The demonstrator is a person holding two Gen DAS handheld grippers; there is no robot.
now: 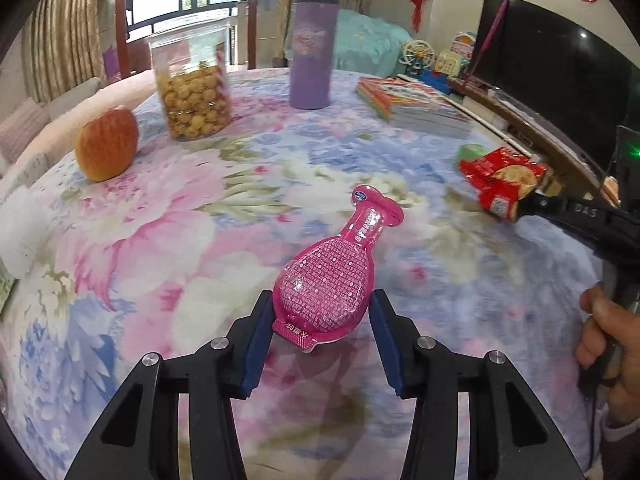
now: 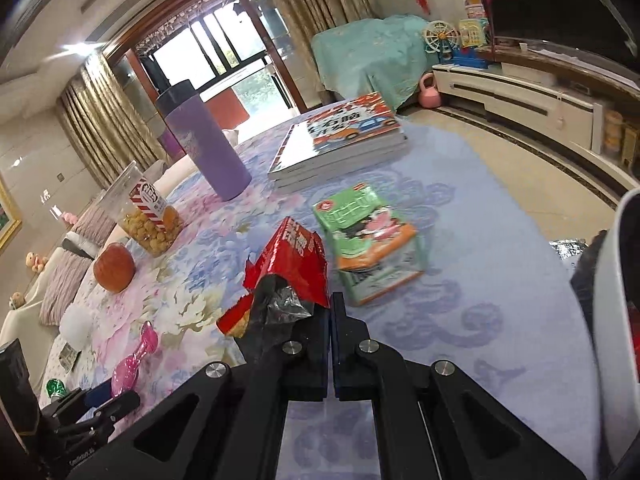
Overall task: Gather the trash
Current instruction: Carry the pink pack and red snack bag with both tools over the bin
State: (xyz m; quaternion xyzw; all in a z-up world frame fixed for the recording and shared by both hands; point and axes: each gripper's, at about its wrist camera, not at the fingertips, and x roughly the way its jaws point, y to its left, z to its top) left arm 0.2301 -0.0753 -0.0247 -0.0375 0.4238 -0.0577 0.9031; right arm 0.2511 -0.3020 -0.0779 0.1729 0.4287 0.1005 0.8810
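A pink bottle-shaped plastic pack (image 1: 332, 276) sits between the blue pads of my left gripper (image 1: 322, 308). Both pads touch its wide body, and its near end is raised off the floral tablecloth (image 1: 180, 240). My right gripper (image 2: 331, 300) is shut on a torn red snack wrapper (image 2: 296, 260) with a silver lining, which hangs just above the cloth. The left wrist view shows that wrapper (image 1: 500, 184) at the right, in the right gripper (image 1: 524, 202), with a hand (image 1: 608, 340) on the handle. In the right wrist view the pink pack (image 2: 136, 356) and the left gripper (image 2: 100, 396) are at the lower left.
A green carton (image 2: 368, 240) lies just past the wrapper. Behind are a stack of books (image 2: 340, 140), a purple tumbler (image 1: 312, 48), a jar of snacks (image 1: 196, 88) and an apple (image 1: 106, 144). A white fluffy ball (image 1: 20, 236) lies at the left. A white container (image 2: 620, 280) rises at the right.
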